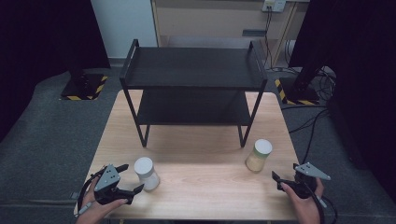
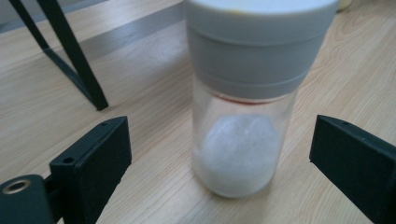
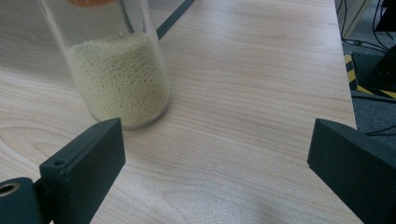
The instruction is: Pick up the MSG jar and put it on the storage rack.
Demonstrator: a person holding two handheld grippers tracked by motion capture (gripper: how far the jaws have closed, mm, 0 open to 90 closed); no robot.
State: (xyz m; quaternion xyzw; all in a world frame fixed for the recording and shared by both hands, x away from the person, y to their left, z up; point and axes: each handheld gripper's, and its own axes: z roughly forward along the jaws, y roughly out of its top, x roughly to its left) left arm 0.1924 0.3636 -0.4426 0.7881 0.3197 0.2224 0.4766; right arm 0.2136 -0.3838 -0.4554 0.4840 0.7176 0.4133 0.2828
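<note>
A clear jar of white powder (image 1: 146, 173) with a white lid stands near the table's front left. My left gripper (image 1: 133, 177) is open around it. In the left gripper view the powder jar (image 2: 243, 116) stands upright between the two black jaws of the left gripper (image 2: 224, 154), with a gap on each side. A second jar holding pale yellow grains (image 1: 259, 155) stands at the front right. My right gripper (image 1: 285, 171) is open just in front of it. In the right gripper view the grain jar (image 3: 119, 74) stands ahead and to the left of the right gripper (image 3: 215, 158), outside its jaws.
A black two-tier metal shelf (image 1: 194, 88) stands on the far half of the wooden table (image 1: 201, 186), both tiers bare. One of its legs (image 2: 74, 60) is close behind the powder jar. The table's right edge (image 3: 345, 84) is near my right gripper; cables lie on the floor beyond.
</note>
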